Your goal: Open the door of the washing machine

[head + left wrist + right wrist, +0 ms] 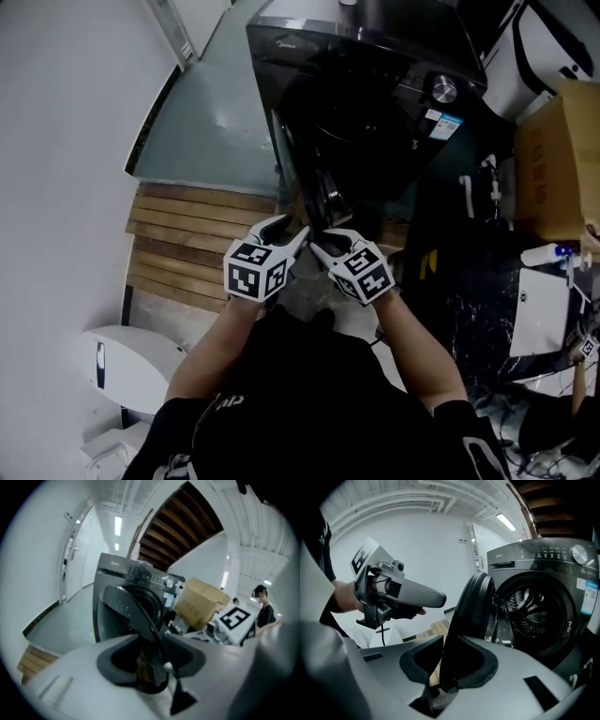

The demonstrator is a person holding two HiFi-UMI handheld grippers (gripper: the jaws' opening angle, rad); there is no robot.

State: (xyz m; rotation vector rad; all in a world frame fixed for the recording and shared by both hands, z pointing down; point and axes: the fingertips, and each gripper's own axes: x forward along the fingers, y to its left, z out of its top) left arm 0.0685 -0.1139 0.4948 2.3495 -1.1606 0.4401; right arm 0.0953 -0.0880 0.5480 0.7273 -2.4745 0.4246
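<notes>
The dark washing machine (375,84) stands ahead with its round door (309,178) swung out towards me. In the right gripper view the door (471,606) stands edge-on beside the open drum (534,616). Its rim runs down between the jaws of my right gripper (447,667), which is shut on it. My left gripper (298,236) hovers just left of the right gripper (317,246), at the same door edge. In the left gripper view the door (126,606) rises just ahead of the left gripper (150,667), whose jaws stand wide open and press on nothing.
A cardboard box (553,169) stands right of the machine, with cluttered white items (544,309) below it. Wooden slats (187,244) and a grey floor panel (216,122) lie to the left. A white rounded appliance (131,361) sits at my lower left. A person (262,606) stands far off.
</notes>
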